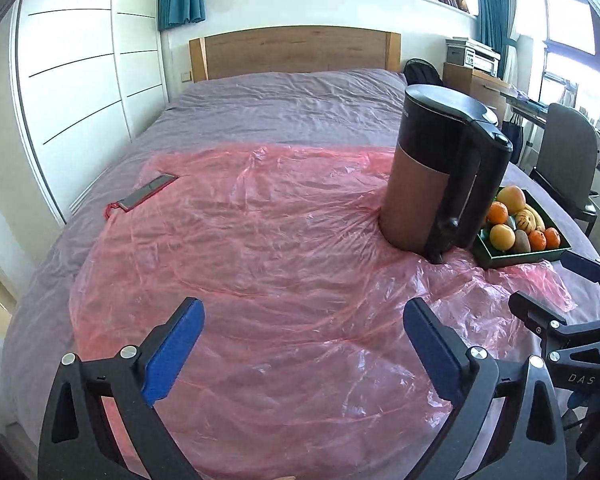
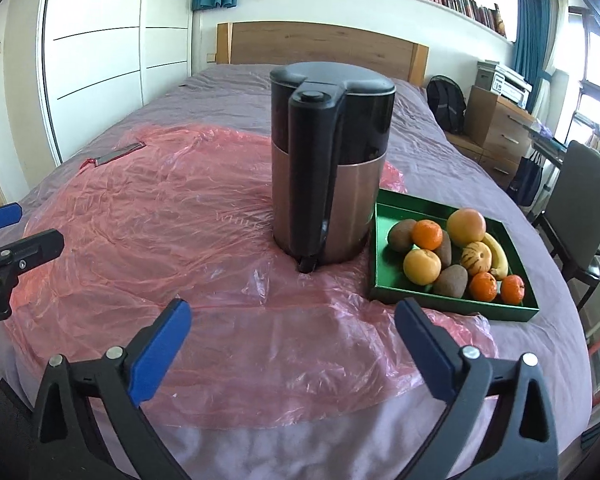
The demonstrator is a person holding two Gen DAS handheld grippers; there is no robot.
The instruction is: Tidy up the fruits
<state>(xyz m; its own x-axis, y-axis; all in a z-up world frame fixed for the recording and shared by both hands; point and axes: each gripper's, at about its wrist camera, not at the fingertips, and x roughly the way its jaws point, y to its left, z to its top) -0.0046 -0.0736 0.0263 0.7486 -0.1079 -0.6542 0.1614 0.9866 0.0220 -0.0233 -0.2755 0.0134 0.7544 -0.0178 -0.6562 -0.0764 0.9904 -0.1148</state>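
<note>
A green tray (image 2: 384, 276) on the bed holds several fruits: oranges (image 2: 427, 234), a grapefruit (image 2: 466, 225), kiwis (image 2: 451, 281), a banana (image 2: 496, 254). The tray also shows in the left wrist view (image 1: 520, 258), right of the kettle. My left gripper (image 1: 303, 350) is open and empty over the pink plastic sheet (image 1: 260, 240). My right gripper (image 2: 293, 346) is open and empty, in front of the kettle and tray. The right gripper also shows in the left wrist view (image 1: 556, 280), and the left gripper in the right wrist view (image 2: 20, 228).
A black and copper kettle (image 2: 332, 160) stands on the sheet just left of the tray; it also shows in the left wrist view (image 1: 440, 168). A flat dark device (image 1: 144, 194) lies at the sheet's far left. A chair (image 2: 580, 208) stands right of the bed.
</note>
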